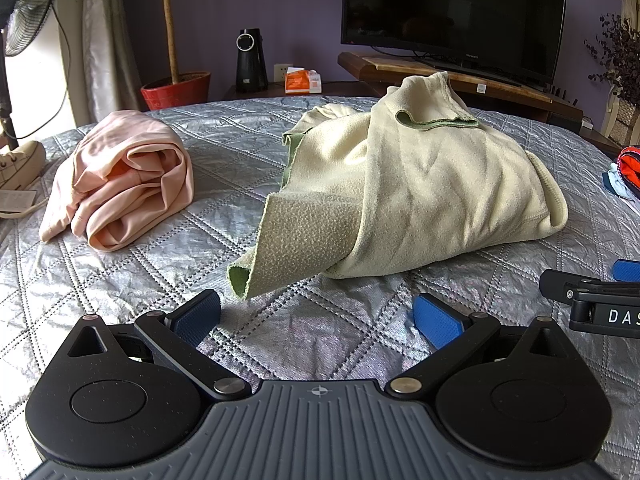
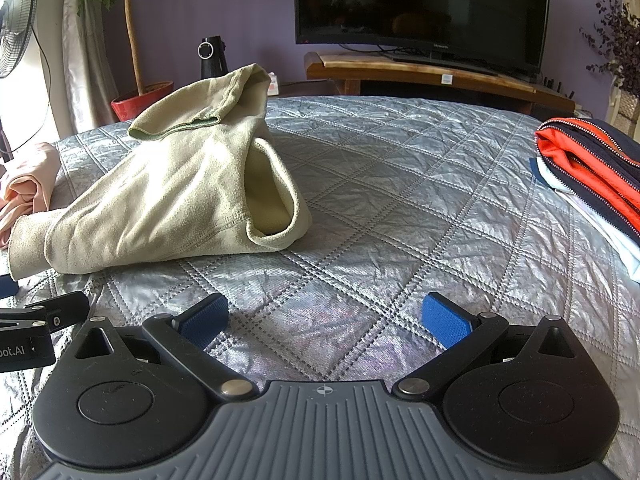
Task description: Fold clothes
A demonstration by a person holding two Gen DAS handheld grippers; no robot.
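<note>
Cream-green fleece garment (image 1: 416, 184) lies crumpled on the quilted bedspread (image 1: 304, 320) just ahead of the left gripper (image 1: 318, 316), whose fingers are spread and empty; right gripper (image 2: 326, 320) likewise spread, garment ahead-left. Pink garment (image 1: 124, 184) lies farther left.

Both wrist views look low across the bed (image 1: 120, 272); they share the cream garment (image 2: 168, 200)

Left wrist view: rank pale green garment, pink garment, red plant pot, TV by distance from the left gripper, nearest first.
1. Pale green garment, just ahead of the left gripper, slightly right.
2. Pink garment, ahead left.
3. Red plant pot, beyond the bed, left.
4. TV, against the back wall, right.
</note>
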